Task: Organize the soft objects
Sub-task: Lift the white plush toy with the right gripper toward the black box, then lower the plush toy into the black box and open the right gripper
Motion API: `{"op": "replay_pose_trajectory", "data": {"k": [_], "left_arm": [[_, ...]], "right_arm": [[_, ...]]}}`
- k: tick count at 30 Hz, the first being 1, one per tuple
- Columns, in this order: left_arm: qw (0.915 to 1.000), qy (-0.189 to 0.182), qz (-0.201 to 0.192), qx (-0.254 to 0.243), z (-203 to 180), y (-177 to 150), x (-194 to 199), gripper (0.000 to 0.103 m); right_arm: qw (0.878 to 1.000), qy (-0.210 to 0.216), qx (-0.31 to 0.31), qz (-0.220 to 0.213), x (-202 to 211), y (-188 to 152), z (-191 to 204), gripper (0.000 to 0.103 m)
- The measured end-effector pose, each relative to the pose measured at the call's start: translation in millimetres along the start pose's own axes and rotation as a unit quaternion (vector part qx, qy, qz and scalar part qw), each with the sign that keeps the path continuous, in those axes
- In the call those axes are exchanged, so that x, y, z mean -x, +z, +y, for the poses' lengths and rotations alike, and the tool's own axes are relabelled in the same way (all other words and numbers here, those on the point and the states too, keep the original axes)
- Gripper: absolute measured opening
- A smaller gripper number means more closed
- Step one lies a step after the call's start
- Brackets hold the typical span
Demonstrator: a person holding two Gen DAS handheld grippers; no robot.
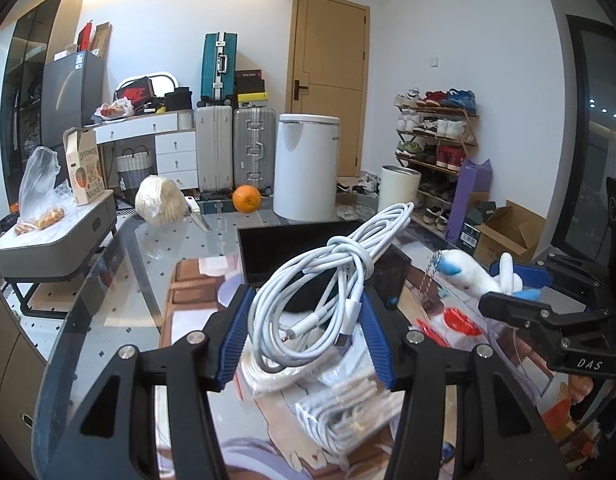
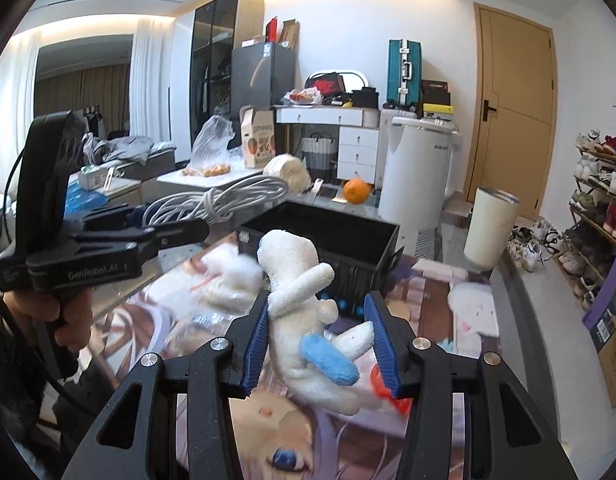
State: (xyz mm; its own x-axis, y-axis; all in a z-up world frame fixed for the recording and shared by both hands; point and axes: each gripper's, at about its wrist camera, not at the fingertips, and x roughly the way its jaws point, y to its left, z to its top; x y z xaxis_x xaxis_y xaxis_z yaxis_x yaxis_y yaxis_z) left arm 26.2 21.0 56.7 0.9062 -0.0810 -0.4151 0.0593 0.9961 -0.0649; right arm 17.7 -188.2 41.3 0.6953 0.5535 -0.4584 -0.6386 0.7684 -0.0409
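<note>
Left tongs (image 1: 304, 328): we pinch cable bundle (image 1: 328, 280) before black bin (image 1: 308, 240).
Right tongs (image 2: 320, 340): we pinch plush toy (image 2: 308, 312).
Risk: loose cable loops snag bin rim.

We see a white cable (image 1: 340, 276) between the blue ribbed pads (image 1: 235, 340) of our black left gripper (image 1: 304, 340), and a white plush (image 2: 304, 320) with a light-blue patch between the same blue pads of our black right gripper (image 2: 318, 344). The box (image 2: 328, 236) behind is black, the tabletop (image 1: 120, 280) is clear glass dotted with small dark diamonds, and under it lies a cartoon print in brown, lilac and cream. Further back we note an orange (image 1: 247, 199), a cream ball of twine (image 1: 159, 200), a white bin (image 1: 308, 164), a cream cup (image 2: 490, 232), a teal suitcase (image 1: 219, 66) above a silver one, and a tan door (image 1: 328, 80).
</note>
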Motion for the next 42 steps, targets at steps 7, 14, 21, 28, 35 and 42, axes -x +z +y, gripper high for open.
{"op": "replay_pose_trajectory", "data": {"k": [7, 14, 21, 28, 35, 42], "left_arm": [[0.9999, 0.016, 0.000, -0.003, 6, 16, -19, 0.052], [0.9996, 0.024, 0.009, -0.015, 7, 31, -40, 0.052], [0.9992, 0.025, 0.023, -0.023, 9, 36, -59, 0.052], [0.9983, 0.026, 0.044, -0.028, 12, 42, -83, 0.052], [0.9969, 0.024, 0.068, -0.031, 18, 45, -104, 0.052], [0.9954, 0.016, 0.084, -0.043, 19, 46, -122, 0.052]], "right_arm": [[1.000, -0.007, -0.006, -0.001, -20, 23, -15, 0.047], [1.000, -0.016, -0.004, 0.005, -42, 43, -31, 0.047], [1.000, -0.019, 0.008, 0.014, -62, 59, -38, 0.047], [0.999, -0.027, 0.012, 0.032, -91, 72, -46, 0.047], [0.998, -0.030, 0.016, 0.046, -114, 78, -54, 0.047], [0.997, -0.024, 0.035, 0.058, -131, 83, -58, 0.047]]}}
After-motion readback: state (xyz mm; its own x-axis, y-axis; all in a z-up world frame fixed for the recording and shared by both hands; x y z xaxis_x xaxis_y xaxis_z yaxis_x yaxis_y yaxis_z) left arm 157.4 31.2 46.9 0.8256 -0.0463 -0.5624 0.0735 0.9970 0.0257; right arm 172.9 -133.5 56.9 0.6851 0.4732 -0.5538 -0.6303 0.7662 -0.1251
